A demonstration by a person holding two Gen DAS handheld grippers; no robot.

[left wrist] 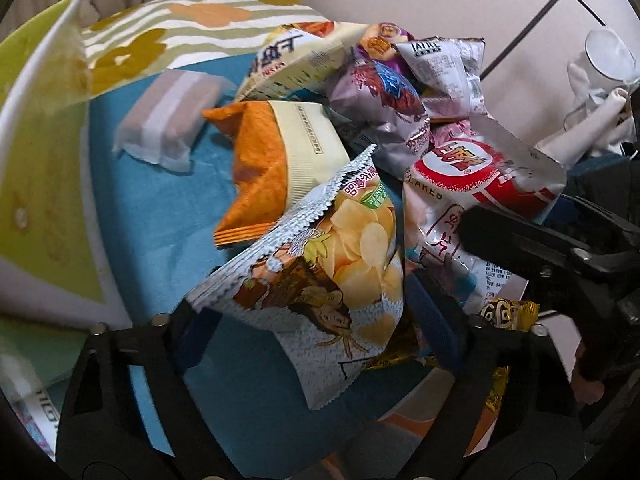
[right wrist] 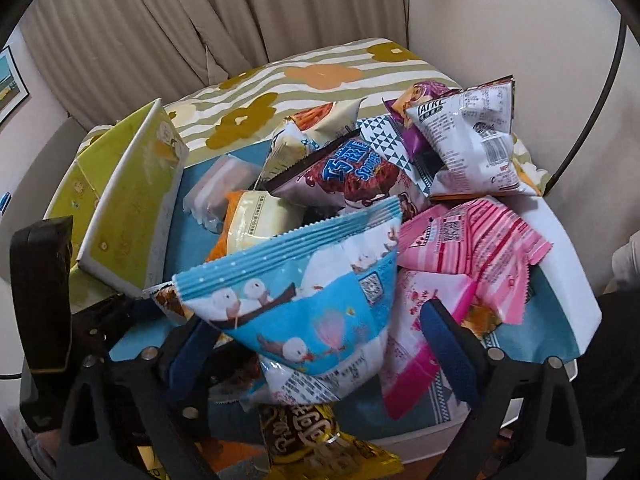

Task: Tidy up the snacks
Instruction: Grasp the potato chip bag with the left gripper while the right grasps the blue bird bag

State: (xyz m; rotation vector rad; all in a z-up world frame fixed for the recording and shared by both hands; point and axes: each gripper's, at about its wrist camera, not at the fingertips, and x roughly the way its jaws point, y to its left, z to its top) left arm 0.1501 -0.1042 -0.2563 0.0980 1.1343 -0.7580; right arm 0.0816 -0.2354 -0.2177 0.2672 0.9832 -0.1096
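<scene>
A heap of snack bags fills a white box with a blue floor (left wrist: pixel 160 208) (right wrist: pixel 560 240). In the left wrist view a chip bag (left wrist: pixel 320 300) printed with potato slices stands tilted between the fingers of my left gripper (left wrist: pixel 316 328). Its corner lies at the left pad, the right pad sits just off it, and the jaws stand apart. In the right wrist view a light blue bag with white birds (right wrist: pixel 304 300) sits between the fingers of my right gripper (right wrist: pixel 316 344). The left pad is against it and the right finger (right wrist: pixel 448 344) is clear of it.
A yellow-green lid or panel (right wrist: pixel 136 200) stands along the box's left side. Behind lies a striped cloth with flowers (right wrist: pixel 320 76). Orange (left wrist: pixel 256 160), pink (right wrist: pixel 480 248), purple (left wrist: pixel 384 92) and red-white (left wrist: pixel 472 172) bags crowd the pile, and a gold wrapper (right wrist: pixel 320 440) lies near.
</scene>
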